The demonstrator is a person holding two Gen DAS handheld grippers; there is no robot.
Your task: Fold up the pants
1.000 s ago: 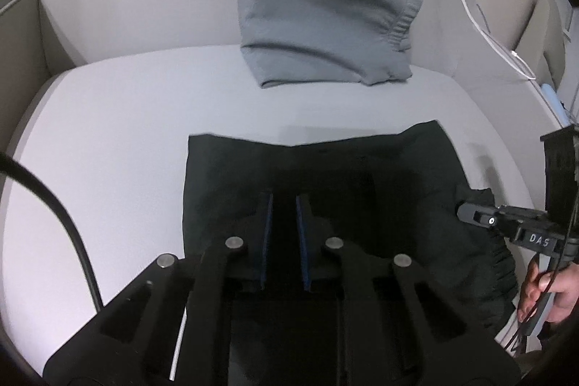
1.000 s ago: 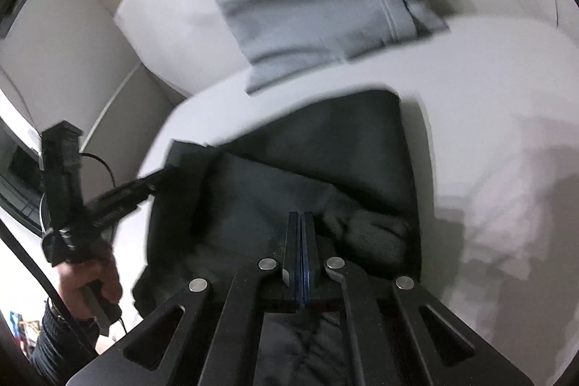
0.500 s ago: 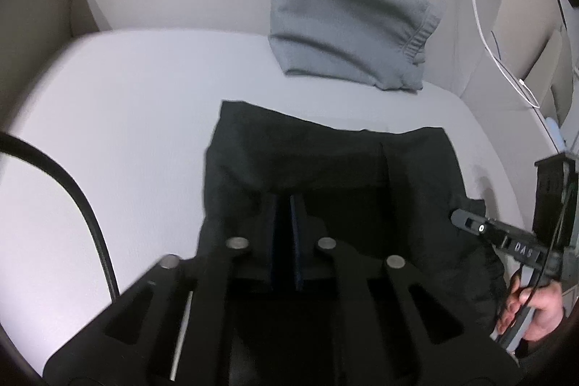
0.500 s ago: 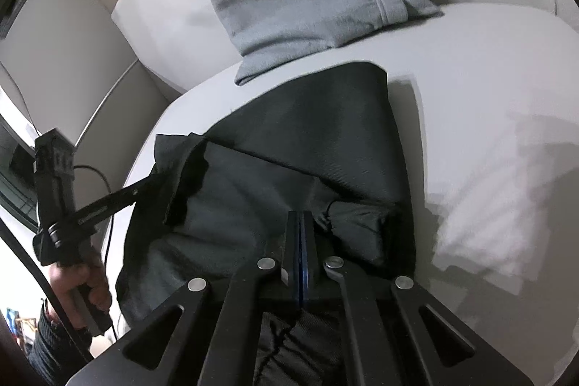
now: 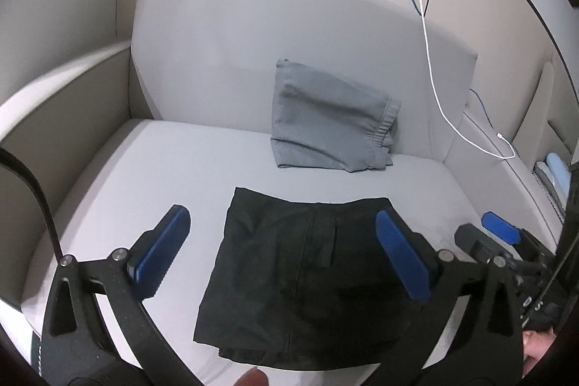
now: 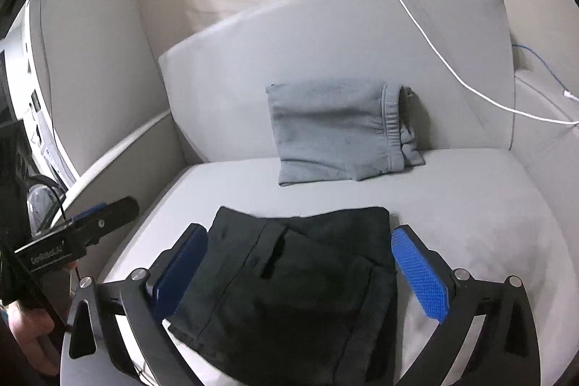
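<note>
Opening wide with nothing gripped, the left gripper [image 5: 282, 254] and right gripper [image 6: 300, 270] hang above the black pants [image 5: 307, 277], which lie folded flat on the grey seat cushion [image 5: 163, 176] (blue pads clear of the cloth). Behind them, folded grey sweatpants [image 6: 336, 136] lean against the backrest [image 5: 289, 24]; a white cable [image 5: 430, 60] trails down it.

Left gripper [image 5: 282, 255]: black angular linkage arms, silver round screws at the pivots, blue ribbed pads [image 5: 161, 257] on the fingers, a thick black cable [image 5: 39, 205] curving off beside it. Right gripper [image 6: 300, 272]: the same black frame and silver screws, its blue pads [image 6: 419, 272] cross-hatched. White lettering runs along the left gripper's black body in the right wrist view.
</note>
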